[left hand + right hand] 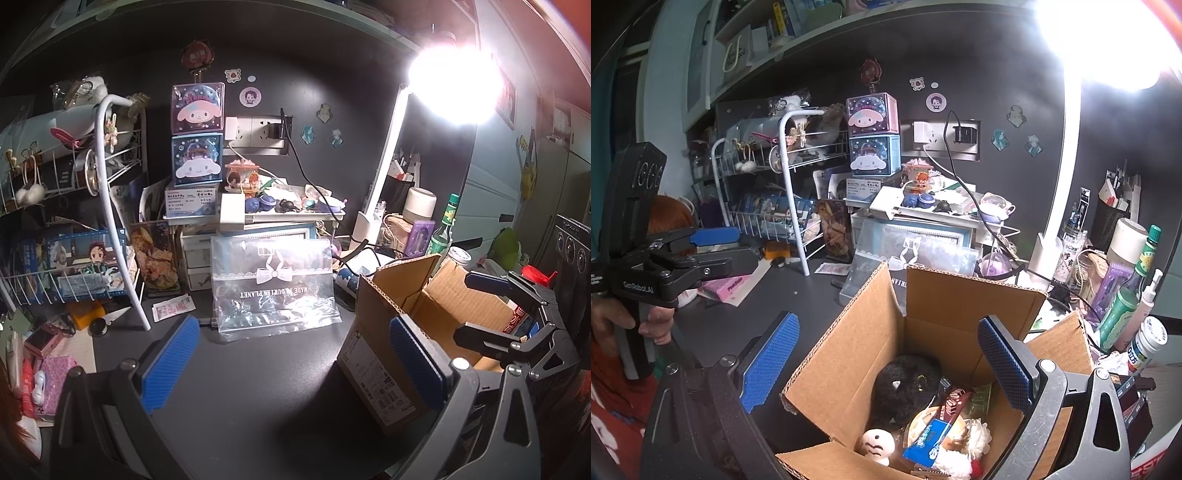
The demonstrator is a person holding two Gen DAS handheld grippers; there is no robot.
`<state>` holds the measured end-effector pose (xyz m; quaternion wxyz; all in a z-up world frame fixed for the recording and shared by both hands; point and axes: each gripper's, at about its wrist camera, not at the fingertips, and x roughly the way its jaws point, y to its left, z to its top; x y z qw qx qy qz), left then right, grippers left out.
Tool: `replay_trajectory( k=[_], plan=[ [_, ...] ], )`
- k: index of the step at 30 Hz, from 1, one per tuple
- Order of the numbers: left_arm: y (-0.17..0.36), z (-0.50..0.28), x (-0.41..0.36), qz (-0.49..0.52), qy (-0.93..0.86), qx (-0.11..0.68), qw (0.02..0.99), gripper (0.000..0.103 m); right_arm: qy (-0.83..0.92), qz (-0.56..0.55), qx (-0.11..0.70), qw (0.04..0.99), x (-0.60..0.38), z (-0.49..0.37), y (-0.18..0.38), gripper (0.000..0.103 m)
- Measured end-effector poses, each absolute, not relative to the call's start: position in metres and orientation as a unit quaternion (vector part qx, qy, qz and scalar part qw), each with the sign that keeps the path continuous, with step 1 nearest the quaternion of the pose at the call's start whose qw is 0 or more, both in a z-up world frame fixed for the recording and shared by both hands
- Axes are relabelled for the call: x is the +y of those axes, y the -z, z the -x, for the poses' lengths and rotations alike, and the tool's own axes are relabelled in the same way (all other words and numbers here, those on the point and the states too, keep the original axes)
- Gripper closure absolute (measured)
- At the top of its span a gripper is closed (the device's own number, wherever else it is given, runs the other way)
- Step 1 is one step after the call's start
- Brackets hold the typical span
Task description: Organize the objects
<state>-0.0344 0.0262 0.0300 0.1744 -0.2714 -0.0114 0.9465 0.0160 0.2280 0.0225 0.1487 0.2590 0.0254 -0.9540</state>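
The left tongs (295, 363) have two flat fingers faced with blue, finely ribbed pads (171, 363), each set on a dark grey triangular frame with silver round-headed screws at the joints. The right tongs (886, 363) are built alike, with blue textured pads (770, 362) on black-grey arms and bright screw heads (one beside each pad). In the right wrist view the left tool's black body carries white lettering "GenRobot.AI" and a tall black upright plate with three embossed rings. The hand (613, 321) grips its handle; a red garment with white print shows below.
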Motion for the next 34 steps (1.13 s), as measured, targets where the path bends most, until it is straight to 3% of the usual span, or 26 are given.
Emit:
replay_trajectory(
  k=[34],
  plan=[
    [-0.0290,0.0333,0.0289,0.272,-0.943,-0.009,0.193,0.001,0.953,-0.263,0.022,0.150,0.2281,-0.0169,-0.0208,0.005]
  ],
)
